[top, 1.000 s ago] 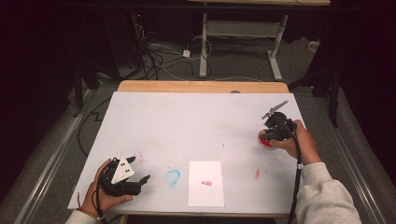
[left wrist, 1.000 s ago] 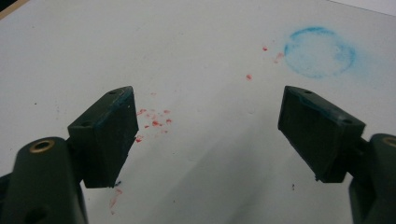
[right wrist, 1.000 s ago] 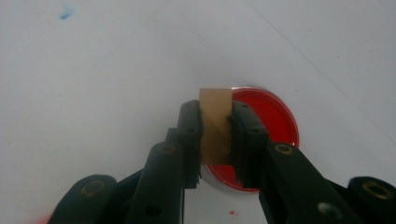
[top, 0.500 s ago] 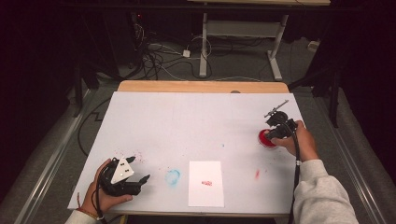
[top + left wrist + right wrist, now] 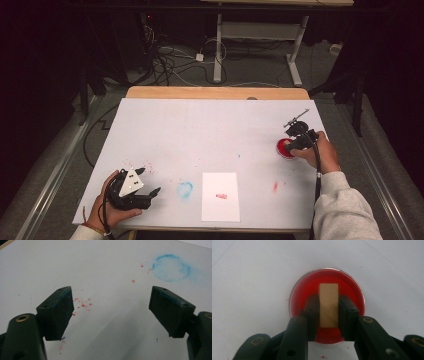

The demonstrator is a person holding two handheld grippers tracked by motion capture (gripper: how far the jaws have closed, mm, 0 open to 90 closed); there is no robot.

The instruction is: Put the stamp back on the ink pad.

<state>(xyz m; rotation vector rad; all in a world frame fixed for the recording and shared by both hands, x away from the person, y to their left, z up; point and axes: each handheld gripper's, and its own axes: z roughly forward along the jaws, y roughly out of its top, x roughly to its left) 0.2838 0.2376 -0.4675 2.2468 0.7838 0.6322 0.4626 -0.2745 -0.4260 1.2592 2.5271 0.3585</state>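
My right tongs [image 5: 328,308], jaws just eased a little apart, flank a pale wooden block [image 5: 328,303] standing in the round red ink dish [image 5: 299,290] at centre frame. My left tongs [image 5: 110,312] gape empty over the white tabletop [image 5: 105,265]

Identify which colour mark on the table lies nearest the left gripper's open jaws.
The scatter of red specks beside the left gripper; the blue ring lies farther off.

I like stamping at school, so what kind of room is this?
Probably a workshop or test room set up for stamping, not a classroom. A white table stained with ink bears a red ink pad and a card; cables lie tangled on the floor behind, under bare desk legs.
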